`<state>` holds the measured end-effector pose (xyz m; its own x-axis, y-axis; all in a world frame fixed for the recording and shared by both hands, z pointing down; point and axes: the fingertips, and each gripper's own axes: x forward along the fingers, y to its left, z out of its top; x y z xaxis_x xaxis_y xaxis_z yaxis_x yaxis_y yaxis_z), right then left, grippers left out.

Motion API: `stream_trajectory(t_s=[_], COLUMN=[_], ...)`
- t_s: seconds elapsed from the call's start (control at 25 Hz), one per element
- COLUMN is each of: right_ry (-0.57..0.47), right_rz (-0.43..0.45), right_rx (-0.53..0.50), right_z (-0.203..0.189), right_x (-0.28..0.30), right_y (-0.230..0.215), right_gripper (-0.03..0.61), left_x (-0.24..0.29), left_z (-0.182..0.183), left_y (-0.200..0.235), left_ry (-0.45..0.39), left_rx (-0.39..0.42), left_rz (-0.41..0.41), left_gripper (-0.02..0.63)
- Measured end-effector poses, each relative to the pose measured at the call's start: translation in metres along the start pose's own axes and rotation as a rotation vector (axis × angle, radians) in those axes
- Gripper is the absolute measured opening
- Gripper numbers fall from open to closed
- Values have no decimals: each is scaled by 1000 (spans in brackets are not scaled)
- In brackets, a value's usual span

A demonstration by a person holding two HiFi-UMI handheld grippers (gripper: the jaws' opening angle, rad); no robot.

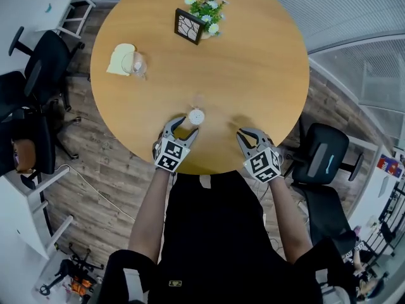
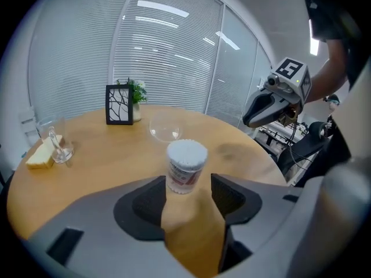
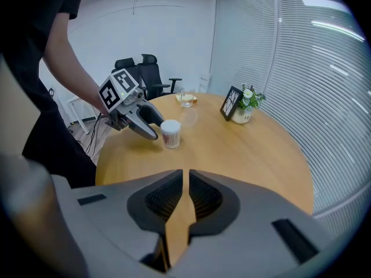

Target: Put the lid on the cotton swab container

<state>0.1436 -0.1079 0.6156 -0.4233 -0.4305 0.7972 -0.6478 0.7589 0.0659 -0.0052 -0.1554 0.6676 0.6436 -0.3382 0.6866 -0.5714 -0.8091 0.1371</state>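
The cotton swab container stands upright and uncovered on the round wooden table, near its front edge, white swab tips showing at its top. My left gripper is open around it, with the container between the jaw tips and the pads apart from it. A clear lid lies on the table just beyond the container. My right gripper rests to the right at the table's edge, shut with nothing between its pads. In the right gripper view the container stands at the left gripper.
A black picture frame and a small potted plant stand at the table's far side. A clear glass beside a yellow block sits at the far left. Office chairs stand around the table.
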Motion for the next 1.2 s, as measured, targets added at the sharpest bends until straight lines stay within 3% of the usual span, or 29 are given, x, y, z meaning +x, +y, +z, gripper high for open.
stream_trajectory(t_s=[0.28, 0.64, 1.2], right_ry=[28, 42, 48], right_rz=[16, 8, 25], right_rx=[3, 4, -13], right_z=[-2, -1, 1], right_x=[7, 7, 14], right_y=[3, 4, 8], right_gripper=[11, 11, 11], left_x=[21, 35, 43], left_z=[7, 15, 21], left_y=[1, 5, 1], left_ry=[-6, -36, -76], left_rx=[68, 111, 92], left_rz=[-49, -43, -71], left_gripper=[269, 301, 270])
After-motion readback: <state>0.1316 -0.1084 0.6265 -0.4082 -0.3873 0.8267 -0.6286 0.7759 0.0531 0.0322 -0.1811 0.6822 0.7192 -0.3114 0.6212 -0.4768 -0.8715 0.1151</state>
